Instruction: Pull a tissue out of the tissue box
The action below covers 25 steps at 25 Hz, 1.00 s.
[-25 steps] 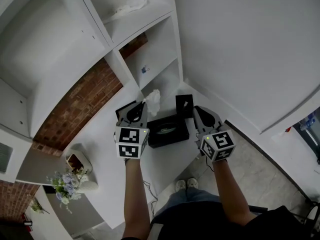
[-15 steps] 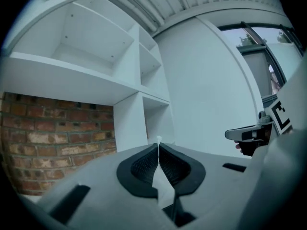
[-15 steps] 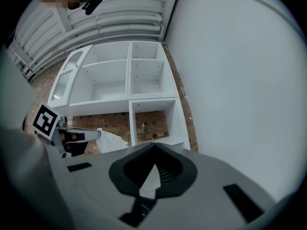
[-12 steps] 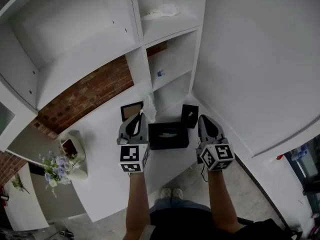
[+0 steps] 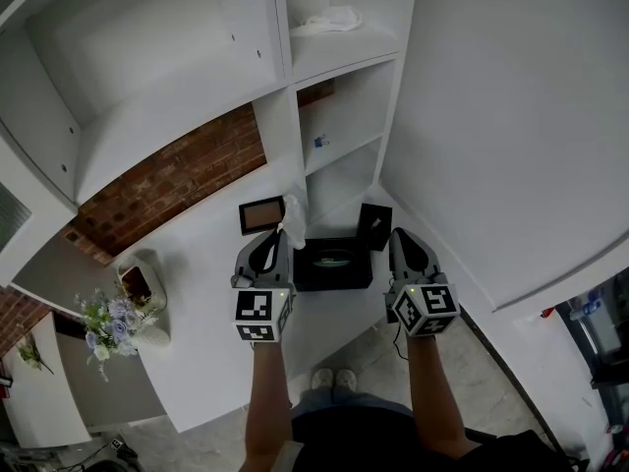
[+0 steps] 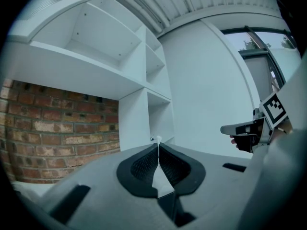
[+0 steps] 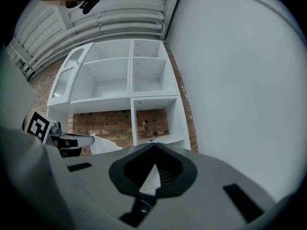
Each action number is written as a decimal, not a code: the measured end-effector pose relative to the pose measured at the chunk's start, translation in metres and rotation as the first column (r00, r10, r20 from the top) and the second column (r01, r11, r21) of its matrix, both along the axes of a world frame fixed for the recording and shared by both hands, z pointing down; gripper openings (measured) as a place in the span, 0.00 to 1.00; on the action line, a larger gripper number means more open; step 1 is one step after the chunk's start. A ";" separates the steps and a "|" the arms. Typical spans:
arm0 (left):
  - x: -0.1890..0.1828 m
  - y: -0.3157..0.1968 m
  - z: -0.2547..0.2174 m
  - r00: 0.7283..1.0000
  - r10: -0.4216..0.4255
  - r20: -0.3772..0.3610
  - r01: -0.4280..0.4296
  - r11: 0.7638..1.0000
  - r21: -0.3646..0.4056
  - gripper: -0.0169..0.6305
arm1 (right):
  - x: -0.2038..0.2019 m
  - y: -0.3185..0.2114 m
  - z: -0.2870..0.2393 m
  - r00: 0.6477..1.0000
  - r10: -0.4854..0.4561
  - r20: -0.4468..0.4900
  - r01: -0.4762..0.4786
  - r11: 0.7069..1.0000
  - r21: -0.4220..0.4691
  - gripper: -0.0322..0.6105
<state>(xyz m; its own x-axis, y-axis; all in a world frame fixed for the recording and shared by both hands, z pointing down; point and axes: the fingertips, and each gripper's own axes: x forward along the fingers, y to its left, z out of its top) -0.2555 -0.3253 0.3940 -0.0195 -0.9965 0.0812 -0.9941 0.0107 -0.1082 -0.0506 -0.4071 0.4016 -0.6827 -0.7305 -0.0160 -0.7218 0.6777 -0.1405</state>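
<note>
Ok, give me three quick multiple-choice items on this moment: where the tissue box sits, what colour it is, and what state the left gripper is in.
1. Where is the tissue box?
A. inside a drawer
B. on the white counter, between the left gripper and the right gripper
C. on a chair

2. What colour is the tissue box?
A. black
B. red
C. yellow

3. What state is the left gripper in?
A. wide open and empty
B. shut on a tissue
C. shut on a cup

Answers:
1 B: the head view shows the box on the counter with a gripper at each side.
2 A: its top and sides are black.
3 B: the jaws meet, with the white tissue pinched at their tips.
</note>
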 end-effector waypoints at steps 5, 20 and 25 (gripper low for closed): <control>0.003 0.003 0.001 1.000 0.006 -0.012 -0.006 1.000 -0.007 0.05 | 0.004 0.002 0.003 1.000 0.011 -0.010 -0.011 1.000 -0.002 0.05; 0.002 0.010 0.002 1.000 0.012 -0.027 -0.013 1.000 -0.010 0.05 | -0.002 0.012 0.007 0.998 -0.003 -0.055 0.003 1.000 -0.005 0.05; 0.002 0.010 0.004 0.999 0.017 -0.030 -0.018 1.000 -0.017 0.05 | -0.004 0.013 0.007 0.999 -0.001 -0.053 0.000 1.000 -0.014 0.05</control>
